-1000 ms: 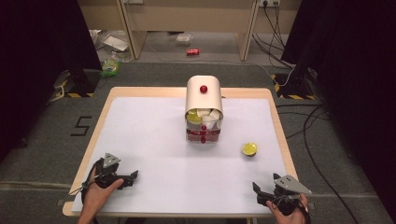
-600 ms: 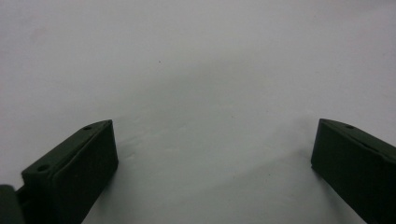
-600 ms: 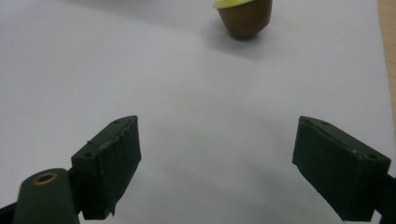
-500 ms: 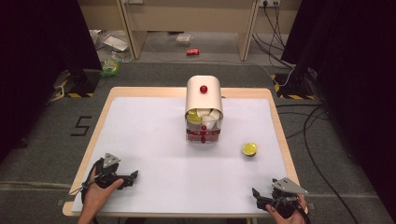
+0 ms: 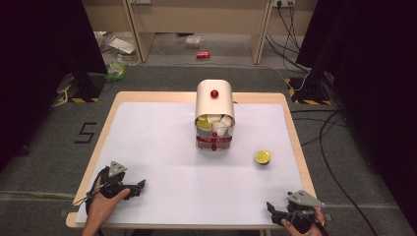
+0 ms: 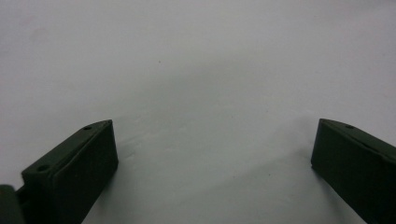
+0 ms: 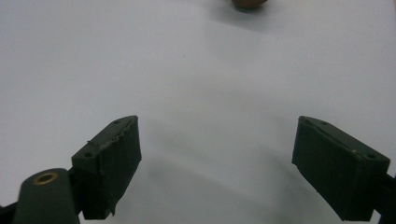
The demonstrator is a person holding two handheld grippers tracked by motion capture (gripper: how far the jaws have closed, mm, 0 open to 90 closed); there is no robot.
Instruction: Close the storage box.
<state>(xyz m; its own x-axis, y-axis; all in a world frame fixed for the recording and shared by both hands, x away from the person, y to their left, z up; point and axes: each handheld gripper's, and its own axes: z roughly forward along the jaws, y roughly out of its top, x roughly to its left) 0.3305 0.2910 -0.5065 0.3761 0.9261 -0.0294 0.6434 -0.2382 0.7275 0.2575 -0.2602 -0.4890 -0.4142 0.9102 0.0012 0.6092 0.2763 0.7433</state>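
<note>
Both hand-held grippers rest low at the near edge of the table, so this looks like the very start of the work, before any reach. The left hand-held gripper sits at the near left corner with its jaws spread wide and nothing between them, as its own view of bare white surface confirms. The right hand-held gripper sits at the near right corner, likewise wide open and empty. The nearest thing to either is the lime half, lying cut face up on the right part of the table, ahead of the right hand-held gripper and well apart from it; in the right gripper view its edge just peeps in at the top. Farther back, at the table's middle, stands a cream bin with a red knob, its front open on pale and yellow pieces that cannot be told apart clearly. Judging by this layout, the next move probably calls for the right hand-held gripper to travel forward and slightly left, keep its jaws open, and come down around the lime half squarely, since a rounded fruit could slip out of a skewed pinch.
</note>
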